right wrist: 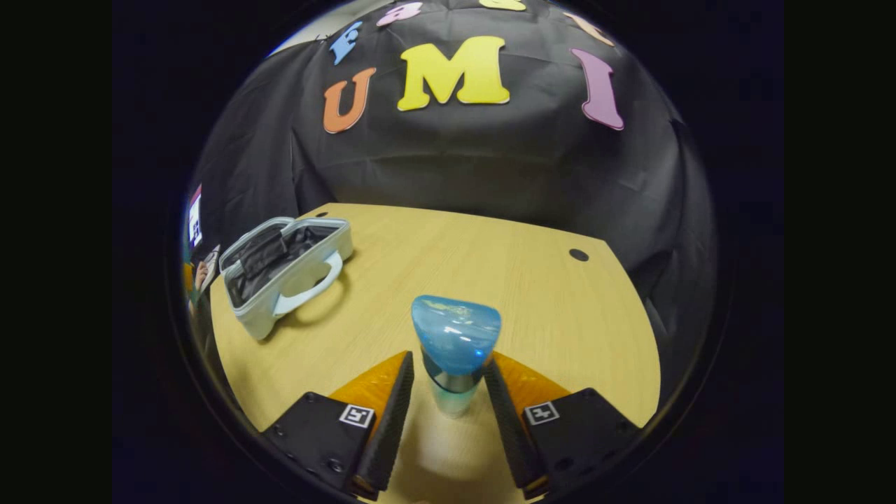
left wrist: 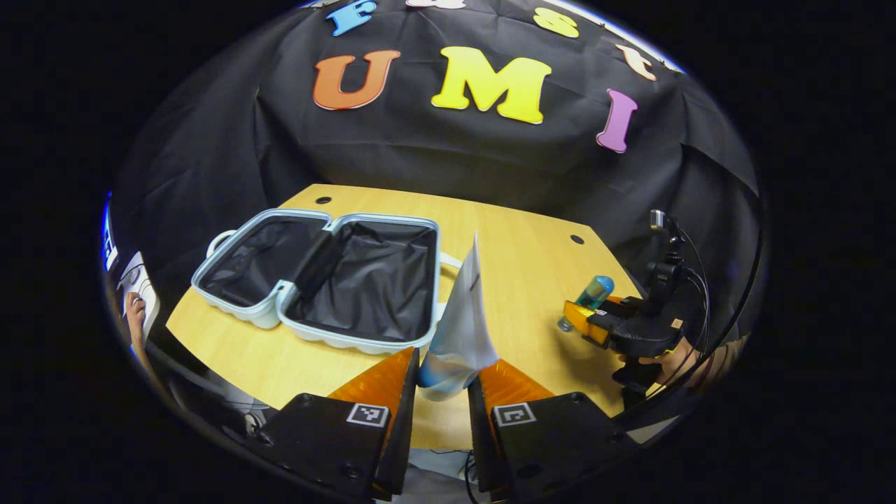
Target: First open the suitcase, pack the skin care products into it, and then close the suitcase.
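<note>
In the left gripper view, the left gripper (left wrist: 444,381) was clamped on a white squeeze tube (left wrist: 462,329), both fingers pressing its bluish lower end while its flat crimped tip pointed up and away. The tube was held clear above the near edge of the wooden table (left wrist: 518,245). Just beyond it, to the left, the suitcase (left wrist: 325,280) lay fully open and flat on the table, its two pale shells side by side, each lined with dark cloth, a pale handle curving at the far left end. Nothing could be made out inside either shell besides the lining.

Off to the right in the same view, the right gripper (left wrist: 584,311) sat low over the table's right edge, held by a hand (left wrist: 672,360), with a blue bottle (left wrist: 595,294) between its fingers.

In the right gripper view, the right gripper (right wrist: 448,392) was closed on the blue bottle (right wrist: 455,350), the fingers pressing the bottle's pale lower body from both sides, while the translucent blue cap rose above the fingertips. The bottle stood upright and its base appeared close to the tabletop; whether it touched could not be told. The open suitcase (right wrist: 287,269) lay well apart at the far left of the table (right wrist: 490,266).
</note>
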Available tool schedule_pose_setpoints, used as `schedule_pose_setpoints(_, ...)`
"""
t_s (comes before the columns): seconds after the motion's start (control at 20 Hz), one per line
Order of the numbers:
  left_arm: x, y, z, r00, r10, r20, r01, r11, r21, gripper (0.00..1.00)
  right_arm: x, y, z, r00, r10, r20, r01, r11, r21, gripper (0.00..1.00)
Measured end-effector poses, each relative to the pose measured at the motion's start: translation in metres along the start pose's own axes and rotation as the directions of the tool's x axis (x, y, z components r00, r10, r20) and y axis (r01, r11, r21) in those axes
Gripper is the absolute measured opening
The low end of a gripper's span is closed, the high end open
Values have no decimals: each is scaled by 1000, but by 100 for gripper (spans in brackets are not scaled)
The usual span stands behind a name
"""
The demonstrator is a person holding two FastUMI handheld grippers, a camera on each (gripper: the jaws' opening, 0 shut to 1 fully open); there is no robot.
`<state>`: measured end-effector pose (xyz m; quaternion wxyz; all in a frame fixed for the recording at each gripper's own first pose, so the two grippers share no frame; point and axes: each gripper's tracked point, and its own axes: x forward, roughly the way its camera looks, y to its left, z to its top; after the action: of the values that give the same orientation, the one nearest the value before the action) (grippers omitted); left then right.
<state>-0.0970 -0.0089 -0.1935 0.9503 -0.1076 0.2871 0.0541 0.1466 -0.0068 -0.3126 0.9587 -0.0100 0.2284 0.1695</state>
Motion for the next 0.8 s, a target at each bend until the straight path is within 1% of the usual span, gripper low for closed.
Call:
schedule_pose_setpoints(0.05, -1, 10, 3, 1000, 6, 1, -6, 1000, 0, 40, 3, -4, 0, 1000, -20, -6, 20, 1000, -6, 57)
schedule_pose_setpoints(0.1, 0, 23, 6, 1000, 14, -1, -14, 1000, 5, 40, 3, -2, -2, 1000, -26, -14, 26, 1000, 6, 50)
schedule_pose_setpoints(0.15, 1, 33, 10, 1000, 17, 1, -17, 1000, 13, 40, 1, 0, 0, 999, -33, -20, 34, 999, 20, 47)
schedule_pose_setpoints(0.2, 2, 43, 17, 1000, 16, 6, -16, 1000, 23, 40, 2, 0, -2, 999, -44, -30, 44, 999, 28, 40)
schedule_pose_setpoints(0.3, 9, 60, 31, 1000, -1, 13, 1, 999, 46, 40, 2, 5, -3, 997, -60, -46, 62, 997, 44, 38)
schedule_pose_setpoints(0.4, 22, 73, 42, 1000, -20, 5, 19, 998, 65, 40, -5, 7, -3, 994, -92, -64, 95, 994, 60, 33)
schedule_pose_setpoints(0.45, 31, 78, 46, 999, -31, -8, 31, 997, 77, 40, -11, 9, -1, 992, -102, -68, 107, 991, 75, 33)
schedule_pose_setpoints(0.5, 42, 85, 51, 999, -34, -19, 35, 995, 91, 40, -17, 12, 4, 991, -115, -69, 121, 989, 84, 36)
schedule_pose_setpoints(0.55, 54, 89, 55, 998, -41, -36, 45, 994, 103, 41, -26, 16, 8, 989, -129, -73, 136, 987, 88, 35)
schedule_pose_setpoints(0.7, 96, 101, 55, 991, -54, -125, 67, 992, 103, 40, -54, 39, 27, 988, -132, -74, 141, 982, 128, 34)
schedule_pose_setpoints(0.75, 111, 104, 53, 987, -60, -151, 76, 992, 103, 41, -62, 48, 34, 988, -135, -72, 143, 981, 134, 32)
schedule_pose_setpoints(0.8, 126, 108, 52, 982, -61, -177, 81, 991, 105, 40, -69, 57, 41, 988, -139, -71, 147, 980, 134, 34)
